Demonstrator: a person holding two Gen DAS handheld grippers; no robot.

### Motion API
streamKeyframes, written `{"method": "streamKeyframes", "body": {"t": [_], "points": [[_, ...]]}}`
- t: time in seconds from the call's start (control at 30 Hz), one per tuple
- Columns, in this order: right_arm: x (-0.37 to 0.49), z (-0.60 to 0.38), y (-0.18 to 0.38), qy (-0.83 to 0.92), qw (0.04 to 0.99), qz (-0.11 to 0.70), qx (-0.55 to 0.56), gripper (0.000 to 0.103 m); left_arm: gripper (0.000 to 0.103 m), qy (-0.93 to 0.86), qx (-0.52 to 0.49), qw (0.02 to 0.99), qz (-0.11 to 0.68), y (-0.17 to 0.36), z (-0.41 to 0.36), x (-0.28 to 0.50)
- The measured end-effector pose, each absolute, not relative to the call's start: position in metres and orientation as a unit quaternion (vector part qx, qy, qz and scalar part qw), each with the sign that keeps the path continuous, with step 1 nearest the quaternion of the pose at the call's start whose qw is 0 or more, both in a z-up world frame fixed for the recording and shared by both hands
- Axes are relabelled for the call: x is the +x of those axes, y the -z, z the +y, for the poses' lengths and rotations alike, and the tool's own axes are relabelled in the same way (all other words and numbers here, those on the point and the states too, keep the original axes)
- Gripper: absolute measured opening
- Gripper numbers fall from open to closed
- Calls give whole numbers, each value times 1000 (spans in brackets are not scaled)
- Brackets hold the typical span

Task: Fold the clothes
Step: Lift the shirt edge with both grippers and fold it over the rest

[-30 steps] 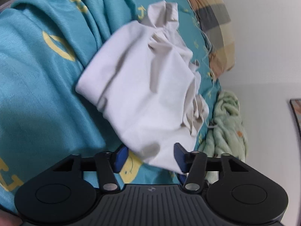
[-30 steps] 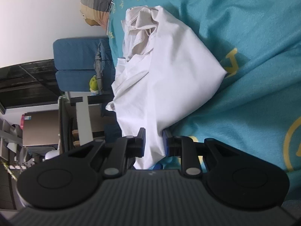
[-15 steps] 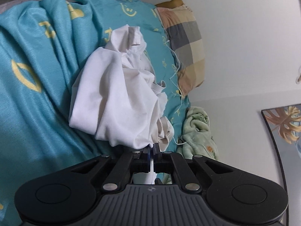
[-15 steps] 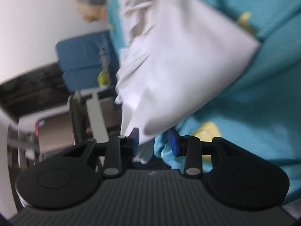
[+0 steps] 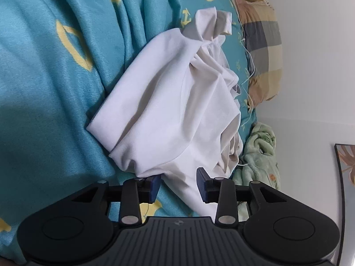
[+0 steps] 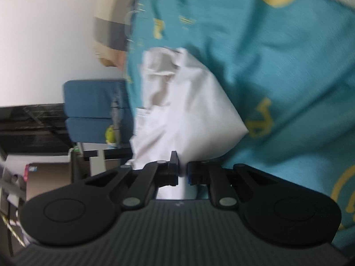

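Nearest you in the left wrist view, your left gripper (image 5: 178,185) has its jaws opening, the blue pads (image 5: 154,185) standing apart with the near hem of the white garment (image 5: 173,102) lying between them, neither pad pressing on it. In the right wrist view, which is blurred, your right gripper (image 6: 183,170) has its jaws closing to a narrow gap, with a strip of the same white garment (image 6: 184,110) running down between the pads; they look pinched on the cloth.

The garment lies crumpled on the teal bedcover (image 5: 44,88), its long axis running away from both grippers, near hem at the fingertips and bunched far end pointing toward the checked pillow (image 5: 263,44). One folded corner juts sideways onto the cover.

The cover carries yellow printed shapes and a smiley face; no readable writing shows. Beside the garment's edge sits a pale green blanket (image 5: 259,155). Farther off in the right view stands a blue chair (image 6: 93,110).
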State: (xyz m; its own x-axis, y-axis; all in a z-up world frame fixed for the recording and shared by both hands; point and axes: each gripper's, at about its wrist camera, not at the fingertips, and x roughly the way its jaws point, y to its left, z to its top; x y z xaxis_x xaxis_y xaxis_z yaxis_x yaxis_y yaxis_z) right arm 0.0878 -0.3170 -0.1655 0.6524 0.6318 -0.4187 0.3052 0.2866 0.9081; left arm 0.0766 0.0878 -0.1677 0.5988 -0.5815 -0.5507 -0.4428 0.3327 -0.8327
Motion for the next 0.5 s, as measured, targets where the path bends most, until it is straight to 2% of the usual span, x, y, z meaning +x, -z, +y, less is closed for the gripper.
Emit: {"method": "streamKeyframes", "body": {"t": [0.03, 0.13, 0.2, 0.37, 0.5], "points": [[86, -318, 161, -123, 702, 391, 582, 10, 34, 50, -574, 686, 444, 168, 87, 77], [85, -318, 149, -132, 717, 381, 569, 10, 8, 47, -578, 694, 427, 165, 86, 77], [86, -316, 140, -132, 729, 381, 553, 9, 2, 52, -586, 698, 408, 157, 90, 75], [75, -313, 109, -136, 747, 381, 528, 9, 2, 76, -578, 729, 359, 115, 92, 62], [56, -313, 82, -138, 755, 384, 513, 9, 2, 83, -552, 750, 356, 79, 87, 37]]}}
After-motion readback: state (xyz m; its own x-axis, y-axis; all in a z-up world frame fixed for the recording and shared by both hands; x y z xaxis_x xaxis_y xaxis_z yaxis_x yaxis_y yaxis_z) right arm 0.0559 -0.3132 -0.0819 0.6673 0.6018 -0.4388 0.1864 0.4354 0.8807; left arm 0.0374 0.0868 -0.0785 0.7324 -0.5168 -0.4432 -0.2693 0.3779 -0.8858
